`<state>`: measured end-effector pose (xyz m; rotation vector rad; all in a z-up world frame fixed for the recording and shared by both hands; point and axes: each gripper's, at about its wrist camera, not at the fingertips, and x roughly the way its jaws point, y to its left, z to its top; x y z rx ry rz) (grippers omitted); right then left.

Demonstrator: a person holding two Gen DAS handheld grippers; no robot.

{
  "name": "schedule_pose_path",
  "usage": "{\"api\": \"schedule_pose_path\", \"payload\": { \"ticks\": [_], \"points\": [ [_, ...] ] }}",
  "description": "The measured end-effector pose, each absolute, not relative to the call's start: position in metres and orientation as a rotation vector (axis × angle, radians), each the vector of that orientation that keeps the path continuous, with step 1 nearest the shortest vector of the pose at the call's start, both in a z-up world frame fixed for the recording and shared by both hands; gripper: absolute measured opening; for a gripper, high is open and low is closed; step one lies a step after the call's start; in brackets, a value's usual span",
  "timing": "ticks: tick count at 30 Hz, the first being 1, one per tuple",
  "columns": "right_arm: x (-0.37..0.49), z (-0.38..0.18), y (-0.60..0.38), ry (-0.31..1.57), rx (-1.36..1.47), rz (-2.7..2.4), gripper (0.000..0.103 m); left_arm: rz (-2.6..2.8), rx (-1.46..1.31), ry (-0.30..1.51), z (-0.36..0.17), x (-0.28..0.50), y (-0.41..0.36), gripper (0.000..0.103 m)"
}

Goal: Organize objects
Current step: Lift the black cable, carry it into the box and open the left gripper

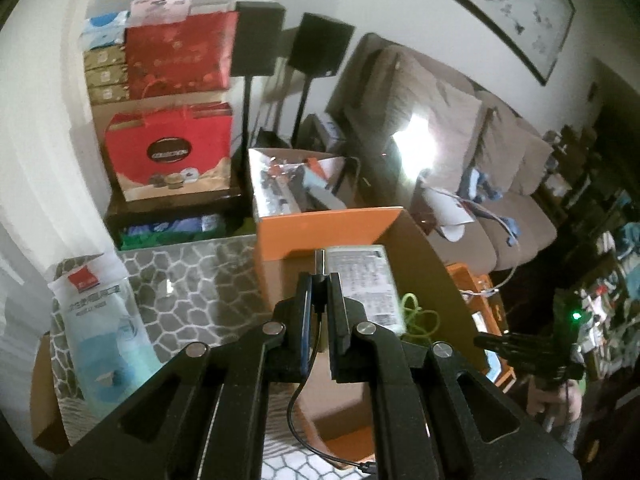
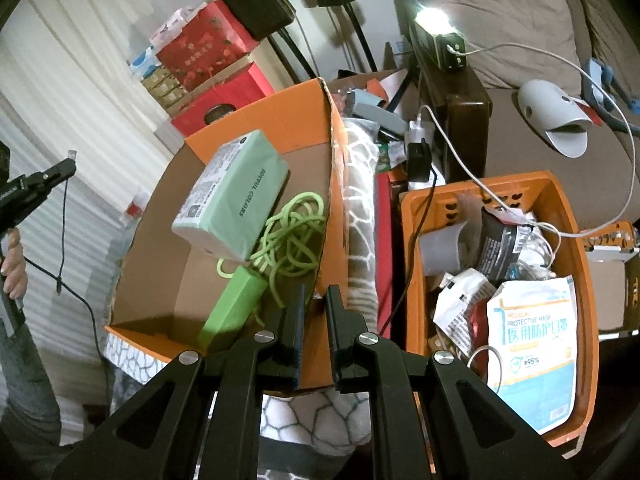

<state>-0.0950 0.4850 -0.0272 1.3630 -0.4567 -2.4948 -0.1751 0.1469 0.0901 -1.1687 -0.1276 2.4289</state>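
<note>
My left gripper [image 1: 320,280] is shut on a thin black cable [image 1: 298,392]. Its USB plug [image 1: 319,260] pokes out past the fingertips and the rest hangs down in a loop. It hovers above an open orange cardboard box [image 1: 328,232]. Inside the box lie a pale green tissue pack [image 2: 232,200], a coiled green cord [image 2: 292,232] and a green power bank [image 2: 236,304]. My right gripper [image 2: 316,296] is shut on the box's near side wall [image 2: 280,116]. In the right wrist view the left gripper [image 2: 68,168] is at the left with the cable [image 2: 62,232] dangling.
An orange plastic basket [image 2: 412,240] right of the box holds a mask packet [image 2: 532,360], wrappers and white cables. A wipes pack [image 1: 96,320] lies on the patterned cloth [image 1: 192,280]. Red gift bags [image 1: 168,152] are stacked behind it, and a brown sofa [image 1: 460,120] stands at the right.
</note>
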Motion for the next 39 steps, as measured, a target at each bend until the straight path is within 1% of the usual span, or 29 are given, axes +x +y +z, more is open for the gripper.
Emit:
{"api": "schedule_pose_path", "payload": {
  "ticks": [5, 12, 22, 30, 39],
  "points": [
    [-0.095, -0.027, 0.485, -0.444, 1.37, -2.497, 0.01, 2.399, -1.155, -0.117, 0.095, -0.169, 0.166, 0.006],
    [-0.095, -0.026, 0.482, -0.429, 1.374, -2.506, 0.01, 2.357, -1.179, -0.108, 0.082, -0.171, 0.19, 0.006],
    [-0.095, -0.027, 0.482, -0.434, 1.372, -2.505, 0.01, 2.331, -1.255, -0.042, 0.044, -0.176, 0.219, 0.006],
    [-0.095, -0.026, 0.482, -0.433, 1.373, -2.506, 0.01, 2.416, -1.344, 0.074, -0.002, -0.182, 0.229, 0.006],
    [-0.095, -0.026, 0.482, -0.436, 1.372, -2.506, 0.01, 2.441, -1.434, 0.086, -0.032, -0.196, 0.226, 0.007]
  ]
}}
